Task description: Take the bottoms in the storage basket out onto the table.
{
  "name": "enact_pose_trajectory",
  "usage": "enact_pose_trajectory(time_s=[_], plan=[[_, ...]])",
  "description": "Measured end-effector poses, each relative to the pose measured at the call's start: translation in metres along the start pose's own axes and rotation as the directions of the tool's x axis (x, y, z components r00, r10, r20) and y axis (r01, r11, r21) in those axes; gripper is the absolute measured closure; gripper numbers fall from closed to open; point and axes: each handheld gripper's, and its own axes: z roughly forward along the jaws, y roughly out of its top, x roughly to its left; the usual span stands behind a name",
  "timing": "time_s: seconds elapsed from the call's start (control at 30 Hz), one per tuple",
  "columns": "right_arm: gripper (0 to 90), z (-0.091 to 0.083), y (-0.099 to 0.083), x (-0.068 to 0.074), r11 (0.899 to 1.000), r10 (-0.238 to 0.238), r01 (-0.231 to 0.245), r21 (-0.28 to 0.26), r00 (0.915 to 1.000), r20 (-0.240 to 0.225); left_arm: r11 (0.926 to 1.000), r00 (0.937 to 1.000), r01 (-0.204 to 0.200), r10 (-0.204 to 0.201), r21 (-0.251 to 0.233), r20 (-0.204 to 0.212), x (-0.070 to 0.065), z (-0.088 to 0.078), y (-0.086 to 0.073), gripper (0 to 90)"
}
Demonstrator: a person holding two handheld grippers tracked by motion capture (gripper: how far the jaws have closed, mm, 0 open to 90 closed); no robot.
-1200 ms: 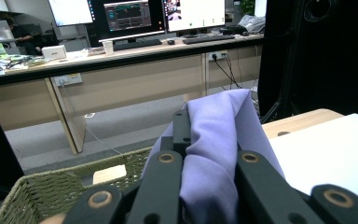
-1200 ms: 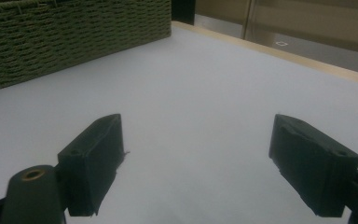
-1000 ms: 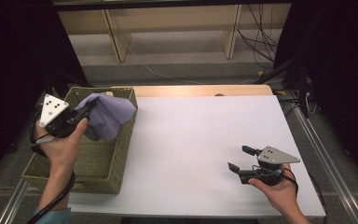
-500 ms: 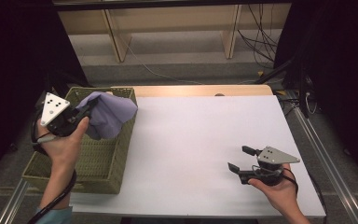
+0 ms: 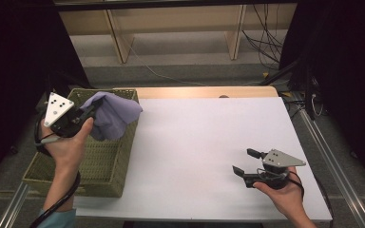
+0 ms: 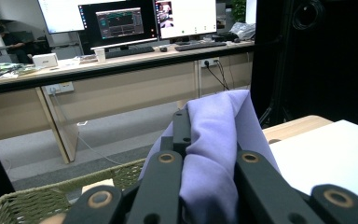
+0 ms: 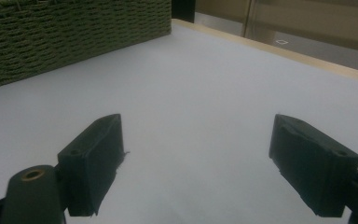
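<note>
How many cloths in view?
1: the lavender cloth, clamped in the left claw above the green wicker basket. More could lie hidden in the basket beneath it.

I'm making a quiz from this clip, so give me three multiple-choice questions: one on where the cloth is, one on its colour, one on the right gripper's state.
1. Where is the cloth?
A. flat on the white table
B. held up over the basket
C. on the floor

2. What colour is the cloth?
A. lilac
B. red
C. yellow

3. How are the right gripper's jaws?
A. shut on the cloth
B. shut on nothing
C. open, holding nothing

Answers:
1 B, the left gripper clamps it above the basket.
2 A, it looks pale purple in both views.
3 C, the jaws stand wide apart over bare table.
</note>
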Motion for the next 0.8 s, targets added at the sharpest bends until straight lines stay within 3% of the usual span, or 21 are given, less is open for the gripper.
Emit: enact_pose_trajectory(time_s=[0.8], plan=[[18.7,-0.0003,-0.0002,0.0002,1.000,-0.001,0.001,0.008,1.0000,0.000,0.9999,0.9998,-0.006,0.006,-0.015,0.017,-0.0075,0.0032,0.0057,84.8]])
